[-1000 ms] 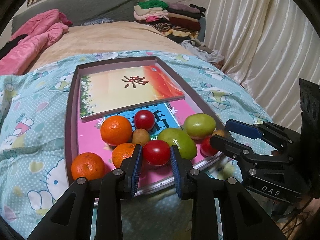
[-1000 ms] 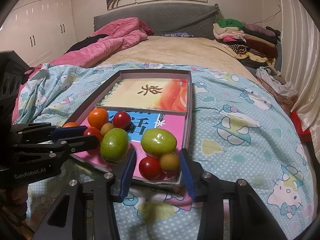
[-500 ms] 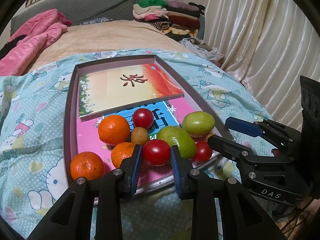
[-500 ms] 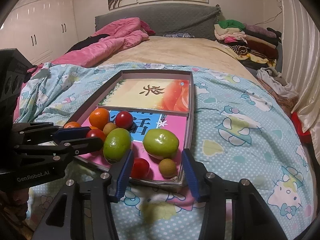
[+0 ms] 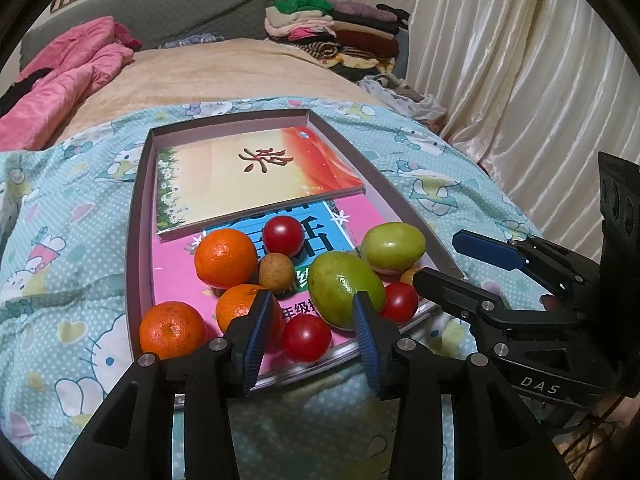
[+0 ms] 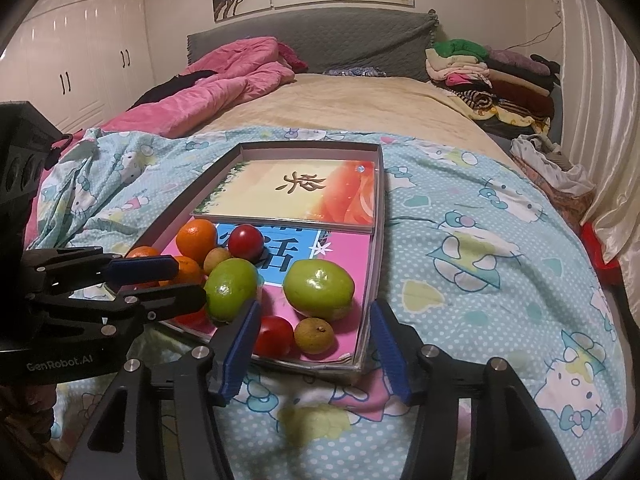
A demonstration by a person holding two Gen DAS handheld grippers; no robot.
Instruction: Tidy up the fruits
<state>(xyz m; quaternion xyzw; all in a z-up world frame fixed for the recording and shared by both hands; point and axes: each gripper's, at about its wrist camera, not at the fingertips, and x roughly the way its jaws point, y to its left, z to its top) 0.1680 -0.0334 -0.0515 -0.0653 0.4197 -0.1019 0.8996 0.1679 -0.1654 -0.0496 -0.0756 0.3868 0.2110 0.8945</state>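
Left wrist: left gripper (image 5: 310, 338) jaws have just been opening, released, a red cherry tomato (image 5: 306, 337) sitting loose between them in the shallow box (image 5: 138, 220). Tangerines (image 5: 225, 257), a longan (image 5: 276, 272) and a green fruit (image 5: 346, 288) are crowding just behind; right gripper (image 5: 448, 258) is reaching in from the right.

Right wrist: right gripper (image 6: 316, 344) jaws have also just been opening, gripping nothing, framing a cherry tomato (image 6: 275, 334) and a longan (image 6: 314, 334) at the box's near edge (image 6: 312, 370). Two green fruits (image 6: 319, 289) are sitting just behind; left gripper (image 6: 160, 280) is crossing in front of the tangerines (image 6: 196, 240).
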